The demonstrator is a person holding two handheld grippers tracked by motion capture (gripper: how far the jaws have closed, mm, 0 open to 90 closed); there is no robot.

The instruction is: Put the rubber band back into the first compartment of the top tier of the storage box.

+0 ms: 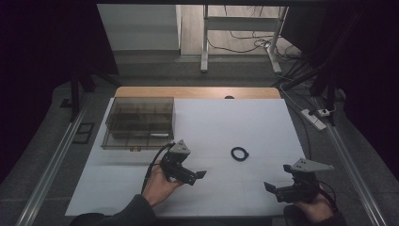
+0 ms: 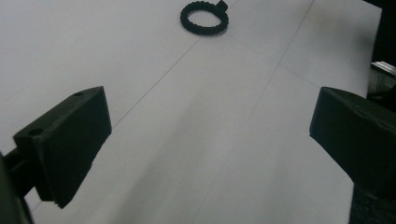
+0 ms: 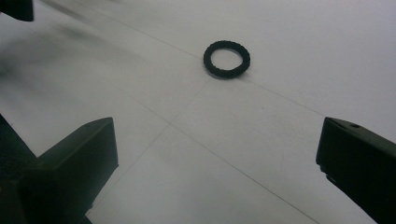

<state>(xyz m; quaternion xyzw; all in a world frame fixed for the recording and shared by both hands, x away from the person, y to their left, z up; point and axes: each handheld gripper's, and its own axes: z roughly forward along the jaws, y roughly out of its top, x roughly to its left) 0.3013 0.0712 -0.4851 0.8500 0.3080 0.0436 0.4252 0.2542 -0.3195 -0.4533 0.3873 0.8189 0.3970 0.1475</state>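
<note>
A small black ridged ring [image 1: 240, 153] lies flat on the white table sheet [image 1: 235, 122], right of centre. My left gripper [image 1: 196, 177] hovers to the ring's lower left, pointing right, jaws wide apart and empty. In the left gripper view the ring [image 2: 204, 18] lies far ahead between the two fingers [image 2: 70, 140]. My right gripper [image 1: 273, 189] sits near the table's front right, pointing left, also open and empty. The right gripper view has the ring [image 3: 226, 59] ahead, slightly left of midway between its fingers [image 3: 79, 163].
A translucent brown box [image 1: 139, 122] with inner compartments stands at the back left of the sheet. A wooden table edge [image 1: 197, 92] runs behind it. Metal rails [image 1: 51, 160] flank the table. Cables and a power strip [image 1: 314, 117] lie on the floor at the right.
</note>
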